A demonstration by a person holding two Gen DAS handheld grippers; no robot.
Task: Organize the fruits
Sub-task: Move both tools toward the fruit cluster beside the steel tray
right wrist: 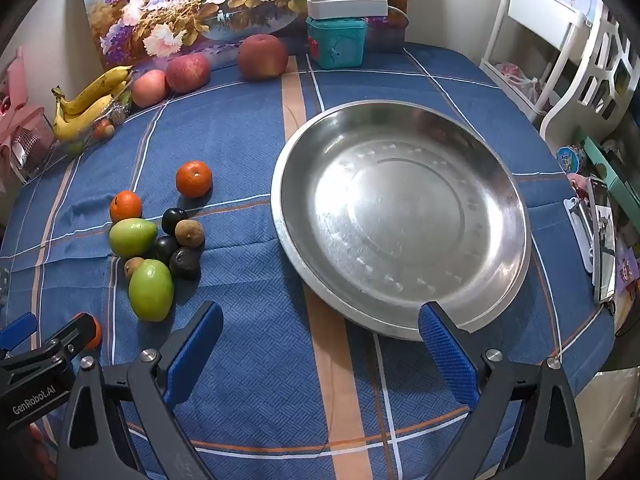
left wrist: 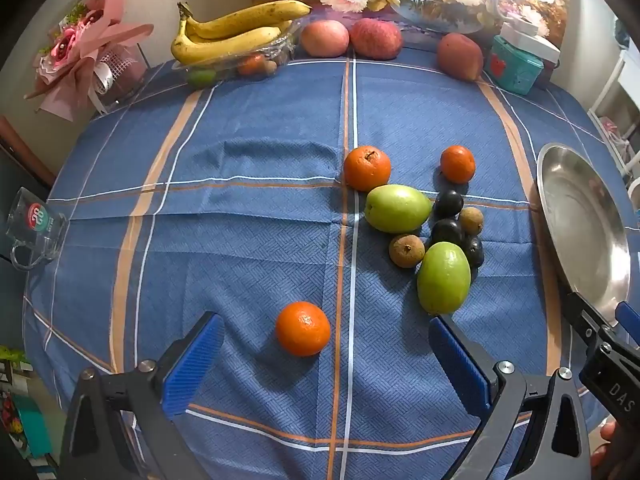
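My left gripper (left wrist: 326,336) is open, its blue pads either side of a lone orange (left wrist: 303,329) on the blue cloth, not touching it. Beyond lies a cluster: two oranges (left wrist: 367,168), two green fruits (left wrist: 397,208), dark plums (left wrist: 448,203) and small brown fruits (left wrist: 406,250); the cluster also shows in the right wrist view (right wrist: 160,240). My right gripper (right wrist: 320,326) is open and empty just before the near rim of an empty steel plate (right wrist: 400,208). That plate also shows at the right of the left wrist view (left wrist: 580,232).
Bananas on a clear tray (left wrist: 232,36), three red apples (left wrist: 324,38), a teal box (left wrist: 516,66) and a flower painting line the far edge. A pink bouquet (left wrist: 80,48) and a glass mug (left wrist: 36,228) stand left. A white shelf (right wrist: 560,40) stands right of the table.
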